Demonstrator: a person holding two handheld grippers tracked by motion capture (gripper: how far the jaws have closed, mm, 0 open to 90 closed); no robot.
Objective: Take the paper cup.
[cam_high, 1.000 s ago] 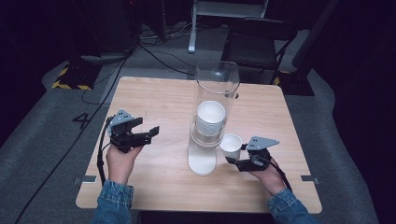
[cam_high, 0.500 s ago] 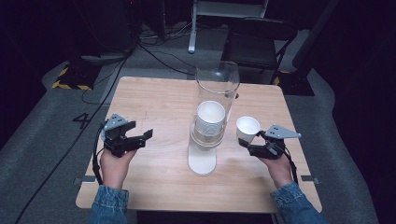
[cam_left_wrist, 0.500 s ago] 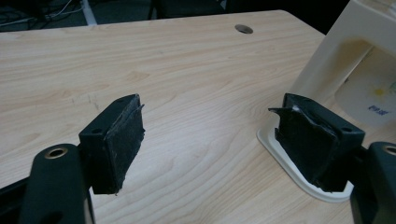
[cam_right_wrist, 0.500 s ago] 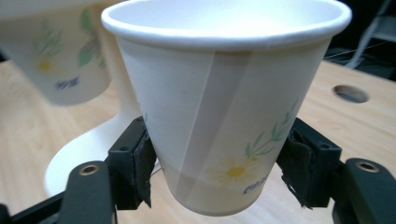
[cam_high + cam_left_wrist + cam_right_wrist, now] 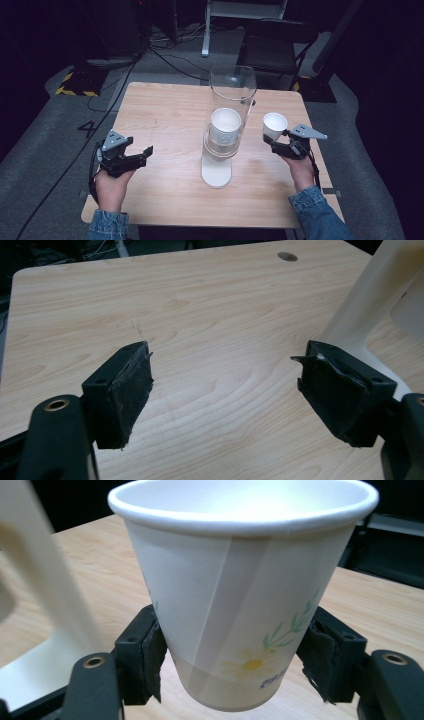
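A person sits at a wooden table and holds a black gripper in each hand. The right gripper is squeezing a white paper cup near its bottom, one jaw on each side. The cup is upright, lifted off the table, over the right side of the table. In the right gripper view the cup has a little yellow daisy and green leaves painted on it, and its open top faces up. In the middle of the table stands a tall clear tube on a white base. Inside the tube sits a stack of white cups. The held cup is just beside the tube, to its right, and not touching it. The left gripper is over the left side of the table, well apart from the tube. Its jaws are wide apart with nothing between them, and in the left gripper view only bare wood shows between the two black pads.
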